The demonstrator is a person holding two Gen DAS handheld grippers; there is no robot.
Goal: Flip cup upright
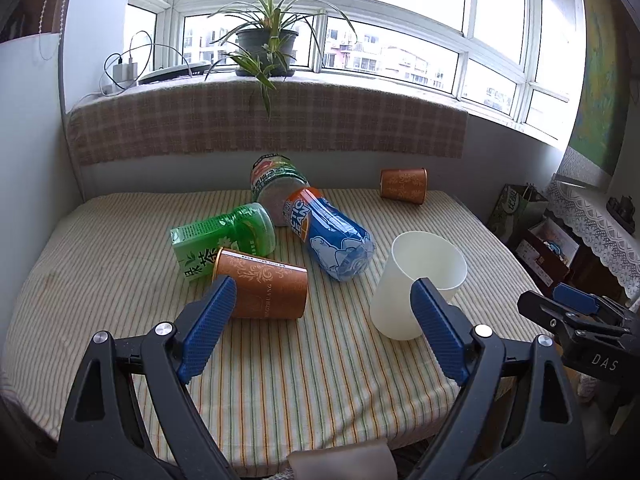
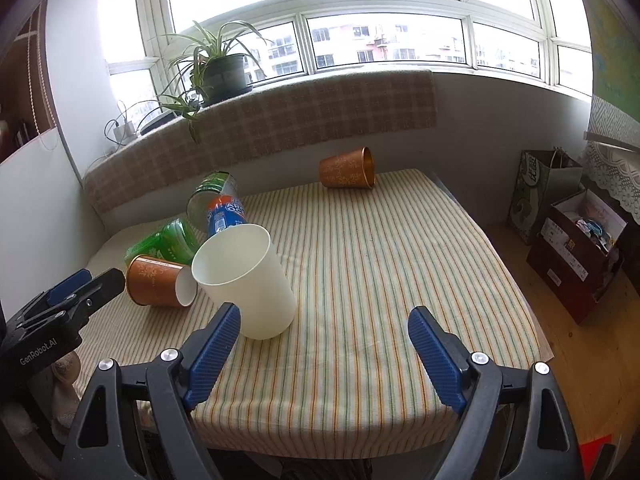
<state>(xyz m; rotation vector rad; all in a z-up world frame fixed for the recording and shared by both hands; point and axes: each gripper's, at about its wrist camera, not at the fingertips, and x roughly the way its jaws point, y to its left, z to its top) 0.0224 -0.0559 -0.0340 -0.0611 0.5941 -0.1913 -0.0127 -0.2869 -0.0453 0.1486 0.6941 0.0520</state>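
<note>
Striped tablecloth [image 1: 328, 380] over a table set against a wall, below a plaid-covered sill [image 1: 264, 120] with a potted plant [image 1: 266, 42] and wide windows. Paper bag [image 2: 540, 192] and open box [image 2: 580, 256] on the floor to the right. On the cloth: white cup [image 2: 244, 280] standing upright, mouth up; near copper cup [image 1: 262, 288] on its side just left of it; far copper cup [image 2: 348, 169] on its side near the back edge; green bottle [image 1: 224, 242], blue bottle [image 1: 332, 232] and a third bottle [image 1: 274, 184] lying clustered.

Left gripper [image 1: 322, 328] low over the near edge, released, jaws wide, empty. Right gripper [image 2: 324, 356] likewise spread apart and empty, white cup just beyond its left finger.
</note>
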